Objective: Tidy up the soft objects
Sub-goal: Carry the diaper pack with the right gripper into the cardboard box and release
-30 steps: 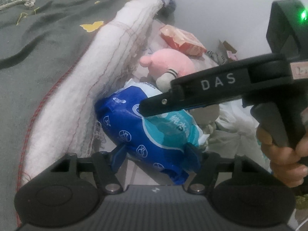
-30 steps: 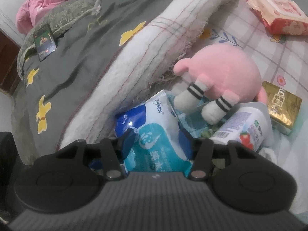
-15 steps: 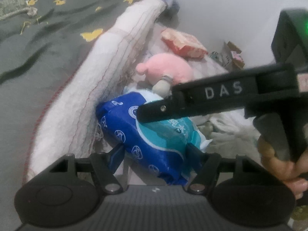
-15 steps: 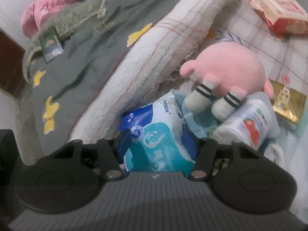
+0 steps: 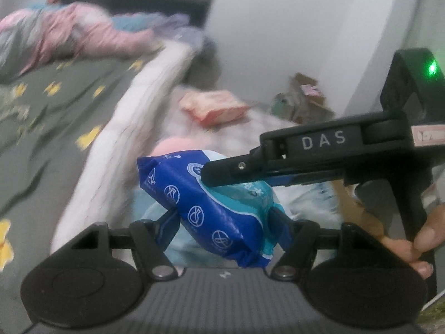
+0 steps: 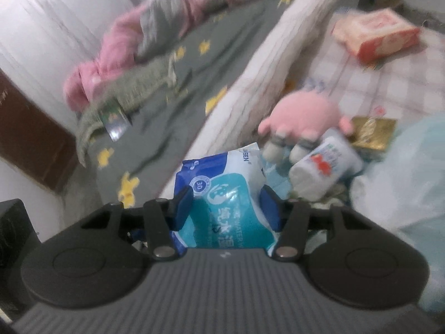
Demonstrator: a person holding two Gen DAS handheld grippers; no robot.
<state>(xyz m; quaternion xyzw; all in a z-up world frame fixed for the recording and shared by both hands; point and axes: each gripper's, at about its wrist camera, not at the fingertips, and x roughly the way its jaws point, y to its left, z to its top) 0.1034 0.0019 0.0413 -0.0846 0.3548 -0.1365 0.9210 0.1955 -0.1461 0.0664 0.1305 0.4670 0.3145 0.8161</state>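
A blue and teal pack of wet wipes (image 5: 211,206) is lifted off the bed. My left gripper (image 5: 222,222) holds it from below, with a blue pad on each side. My right gripper (image 6: 226,203) is shut on the same pack (image 6: 225,194); in the left wrist view its black body (image 5: 319,150) reaches in from the right and clamps the pack's top. A pink plush toy (image 6: 303,117) lies behind the pack next to a white strawberry-print bottle (image 6: 325,164). In the left wrist view the plush (image 5: 172,144) is mostly hidden behind the pack.
A grey blanket with yellow shapes (image 6: 172,103) and a white quilt edge (image 5: 133,128) lie at the left. A red-orange packet (image 6: 375,36) lies further back on the checked sheet. A gold box (image 6: 372,133) sits beside the plush. Pink bedding (image 5: 91,36) lies at the head end.
Both grippers have lifted the wipes pack up and away from the pile; the plush, the bottle and the bed now sit lower and farther off. Both views are blurred by the motion.
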